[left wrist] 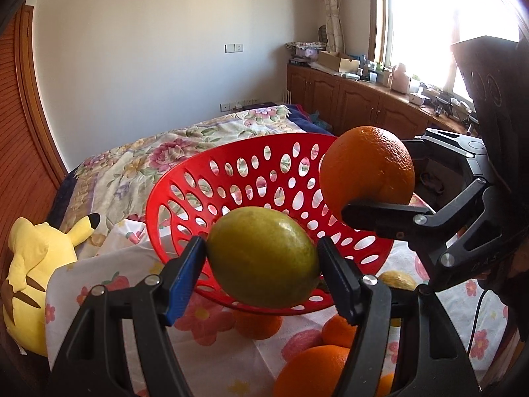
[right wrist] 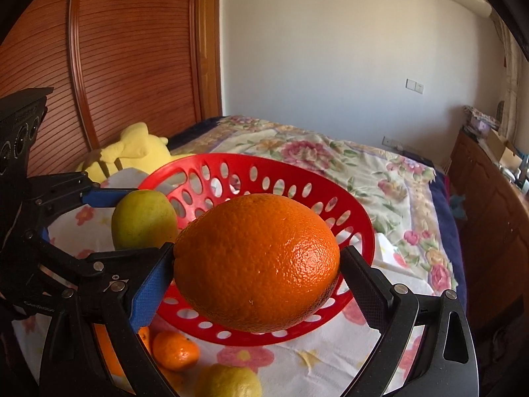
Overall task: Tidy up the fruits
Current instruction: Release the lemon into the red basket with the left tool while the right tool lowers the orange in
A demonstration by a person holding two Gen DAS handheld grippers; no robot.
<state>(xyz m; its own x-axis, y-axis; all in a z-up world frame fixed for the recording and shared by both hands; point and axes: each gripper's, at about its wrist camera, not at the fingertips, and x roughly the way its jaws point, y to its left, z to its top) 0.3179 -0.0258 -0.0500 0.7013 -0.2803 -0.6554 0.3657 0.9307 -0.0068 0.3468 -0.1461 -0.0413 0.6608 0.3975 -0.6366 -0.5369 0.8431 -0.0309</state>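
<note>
The red perforated basket [right wrist: 330, 198] lies open and empty inside, with clear air above its rim. At its near edge the left gripper [left wrist: 263, 261], clamped on a green lemon [left wrist: 263, 259], and the right gripper [right wrist: 256, 264], clamped on a large orange [right wrist: 256, 263], crowd side by side. Below them, loose oranges [left wrist: 339, 329] and a lemon [right wrist: 228, 382] clutter the flowered cloth [right wrist: 330, 364].

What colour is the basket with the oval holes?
The basket is red, seen best in the left wrist view.
</note>
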